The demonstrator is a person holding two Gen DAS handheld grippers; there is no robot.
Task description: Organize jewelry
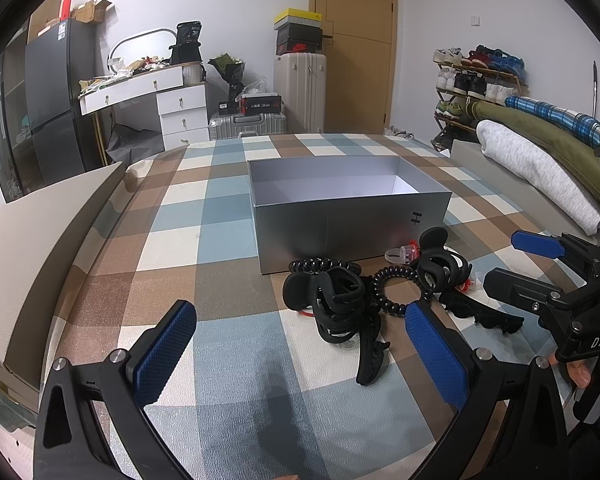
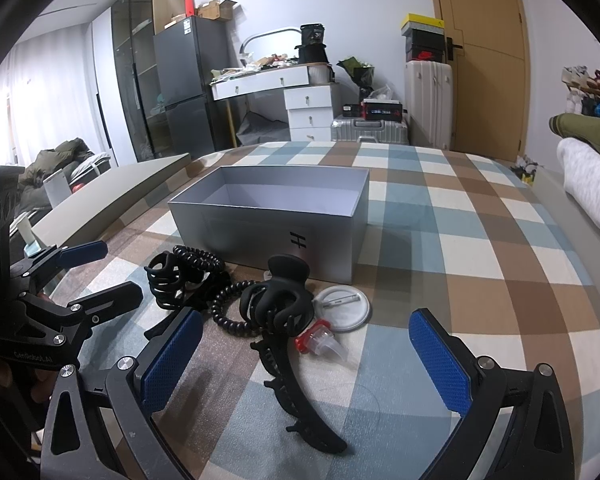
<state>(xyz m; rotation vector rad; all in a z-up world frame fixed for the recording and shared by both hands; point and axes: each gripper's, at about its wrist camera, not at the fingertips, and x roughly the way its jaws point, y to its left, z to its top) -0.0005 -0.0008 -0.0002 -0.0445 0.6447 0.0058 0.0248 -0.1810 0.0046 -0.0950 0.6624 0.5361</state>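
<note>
An open silver box stands on the checked bedspread. In front of it lies a pile of black hair accessories: a claw clip, a second claw clip, coiled hair ties and a long banana clip. A white round badge and a small red and clear piece lie beside them. My left gripper is open, just short of the pile. My right gripper is open, around the banana clip, touching nothing.
A beige box lid lies at the left on the bed. Folded blankets are stacked at the right. Beyond the bed stand a white desk, suitcases, a shoe rack and a wooden door.
</note>
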